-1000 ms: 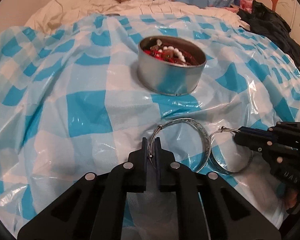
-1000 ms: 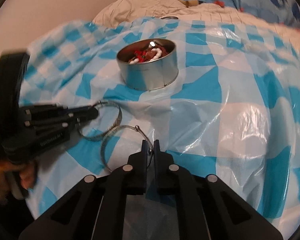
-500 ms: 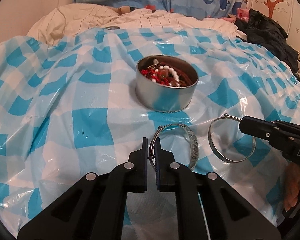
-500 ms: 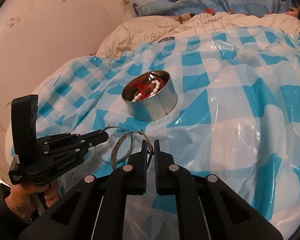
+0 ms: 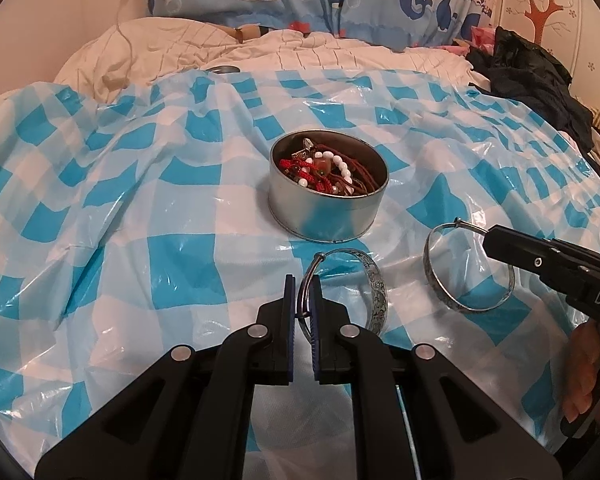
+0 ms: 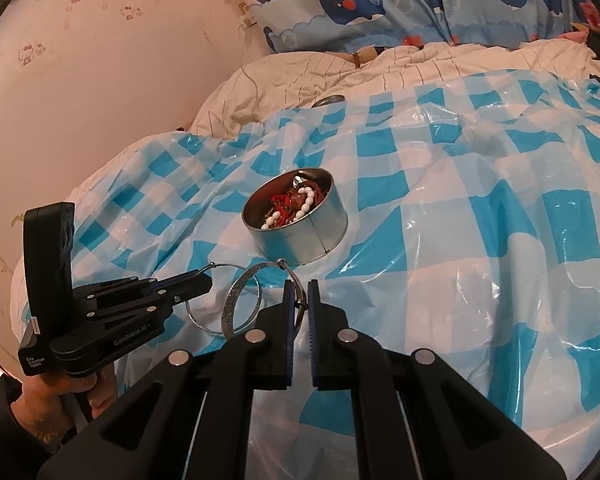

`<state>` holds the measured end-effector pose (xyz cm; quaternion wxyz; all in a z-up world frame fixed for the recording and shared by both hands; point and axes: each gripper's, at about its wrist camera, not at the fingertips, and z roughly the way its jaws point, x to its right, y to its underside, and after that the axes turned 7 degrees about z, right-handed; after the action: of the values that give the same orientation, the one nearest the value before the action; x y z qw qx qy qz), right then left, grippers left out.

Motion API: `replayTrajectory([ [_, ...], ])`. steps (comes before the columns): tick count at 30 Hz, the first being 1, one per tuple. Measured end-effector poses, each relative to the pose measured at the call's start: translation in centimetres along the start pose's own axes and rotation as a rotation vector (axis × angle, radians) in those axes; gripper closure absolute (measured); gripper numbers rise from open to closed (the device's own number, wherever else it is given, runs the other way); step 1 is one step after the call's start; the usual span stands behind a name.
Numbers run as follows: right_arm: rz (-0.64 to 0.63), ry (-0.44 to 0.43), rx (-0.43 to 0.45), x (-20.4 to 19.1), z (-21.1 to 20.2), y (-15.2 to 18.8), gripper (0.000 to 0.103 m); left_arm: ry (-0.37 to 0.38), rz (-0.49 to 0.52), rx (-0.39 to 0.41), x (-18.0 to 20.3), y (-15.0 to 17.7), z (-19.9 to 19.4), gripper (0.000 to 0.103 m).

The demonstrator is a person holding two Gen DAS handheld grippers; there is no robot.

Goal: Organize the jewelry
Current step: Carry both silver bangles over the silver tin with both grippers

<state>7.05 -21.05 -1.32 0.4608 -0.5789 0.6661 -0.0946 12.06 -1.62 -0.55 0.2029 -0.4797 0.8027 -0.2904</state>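
Note:
A round metal tin (image 5: 324, 216) (image 6: 312, 236) holding red cords and white beads stands on the checked sheet. In the left wrist view my left gripper (image 5: 304, 296) is shut on the thin wire end of an engraved silver bangle (image 5: 378, 292), which hangs just short of the tin. To its right, my right gripper (image 5: 490, 238) grips a second silver bangle (image 5: 434, 280). In the right wrist view my right gripper (image 6: 299, 300) is shut on that bangle (image 6: 231, 308). The left gripper (image 6: 204, 282) holds its own bangle (image 6: 198, 320) beside it. Both bangles hang near the tin, outside it.
A blue-and-white checked plastic sheet (image 5: 180, 272) covers the bed. A white quilt (image 5: 300, 52) and whale-print pillows (image 6: 360, 0) lie behind it. Dark clothing (image 5: 532, 72) is piled at the right. A small round metal lid (image 5: 222, 69) rests at the sheet's far edge. A wall (image 6: 100, 60) stands to the left.
Both grippers have risen off the sheet with their bangles and tilted up, so more of the pillows and wall shows. The tin has not moved.

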Motion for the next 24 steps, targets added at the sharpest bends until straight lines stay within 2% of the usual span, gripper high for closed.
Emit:
replayTrajectory([
  [10,0.022,0.003,0.068,0.4,-1.2,-0.7,0.096,-0.007,-0.046,0.05,-0.8,-1.1,-0.9,0.097],
  [24,0.016,0.002,0.102,0.5,-1.7,-1.3,0.096,0.012,-0.097,0.134,-1.0,-2.9,-2.3,0.097],
])
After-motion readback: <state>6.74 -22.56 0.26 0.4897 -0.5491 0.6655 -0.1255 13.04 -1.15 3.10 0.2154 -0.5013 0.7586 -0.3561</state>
